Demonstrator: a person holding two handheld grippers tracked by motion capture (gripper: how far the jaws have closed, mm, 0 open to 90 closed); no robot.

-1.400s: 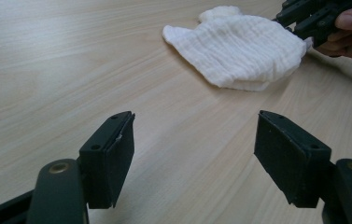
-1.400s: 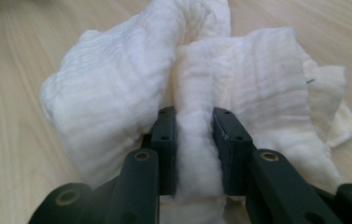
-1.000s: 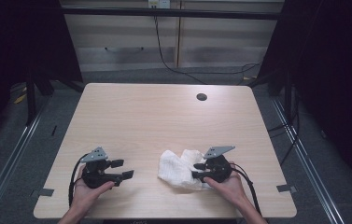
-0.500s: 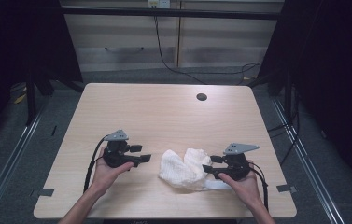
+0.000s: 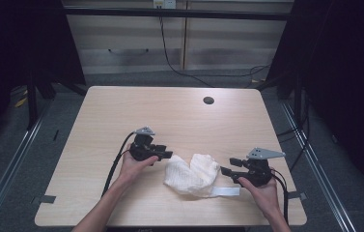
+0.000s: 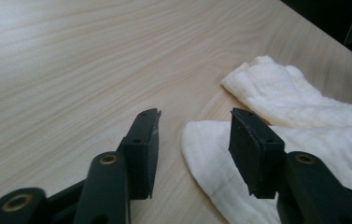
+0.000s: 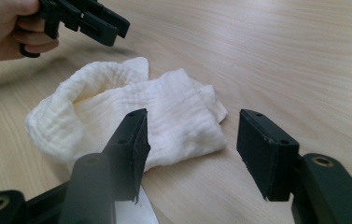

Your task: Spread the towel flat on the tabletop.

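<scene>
The high view looks forward and down over the whole counter [image 5: 121, 111] from afar. Each gripper view rides low and close, looking along its own jaws. All three share the cloth [image 5: 191, 174] lying ahead of both grippers.

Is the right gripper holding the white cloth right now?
No, the right gripper stands open, its jaws bare, short of the white cloth.

I see a pale wooden table [image 5: 121, 116] with a small dark hole [image 5: 208, 100] near its far edge. Beyond the table stands a light cabinet [image 5: 170, 43]; cables [image 5: 179, 67] trail over grey floor [image 5: 10, 159], darkness flanking the table.
</scene>
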